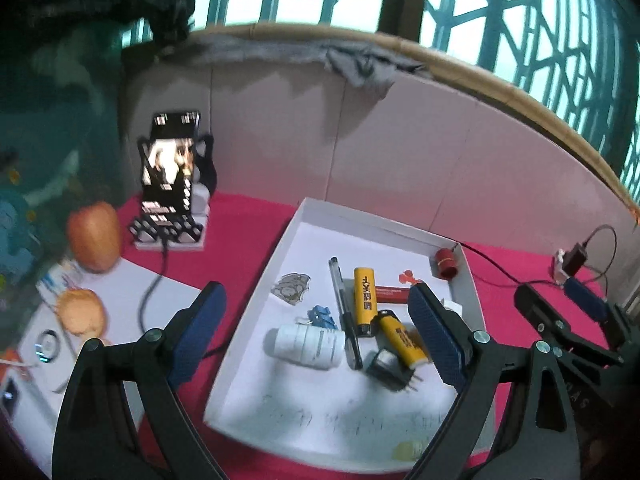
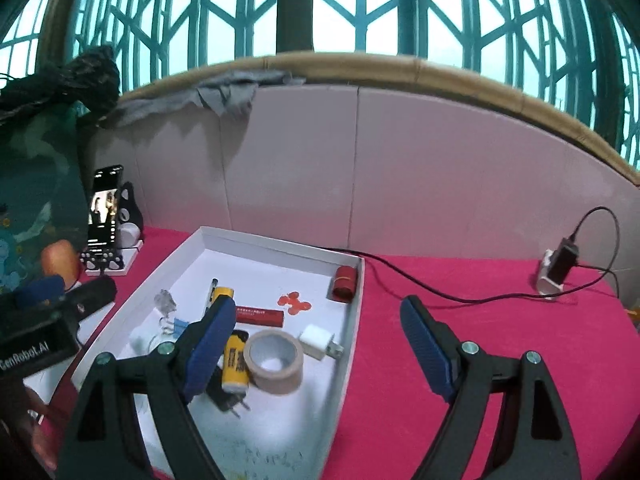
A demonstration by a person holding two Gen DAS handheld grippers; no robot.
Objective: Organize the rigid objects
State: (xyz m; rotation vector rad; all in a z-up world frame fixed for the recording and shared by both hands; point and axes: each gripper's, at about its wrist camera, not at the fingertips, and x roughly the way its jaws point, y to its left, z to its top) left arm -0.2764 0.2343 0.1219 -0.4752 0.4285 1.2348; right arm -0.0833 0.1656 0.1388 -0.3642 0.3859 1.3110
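A shallow white tray (image 2: 354,300) sits on the pink tablecloth (image 2: 460,344) ahead of both hand-held grippers. The left gripper (image 1: 316,308) and right gripper (image 2: 316,320) hang spread wide, pinching nothing. Beyond the right gripper's left finger lie a roll of tape (image 2: 274,362), a yellow battery (image 2: 234,364) touching it, and a white charger plug (image 2: 318,342).
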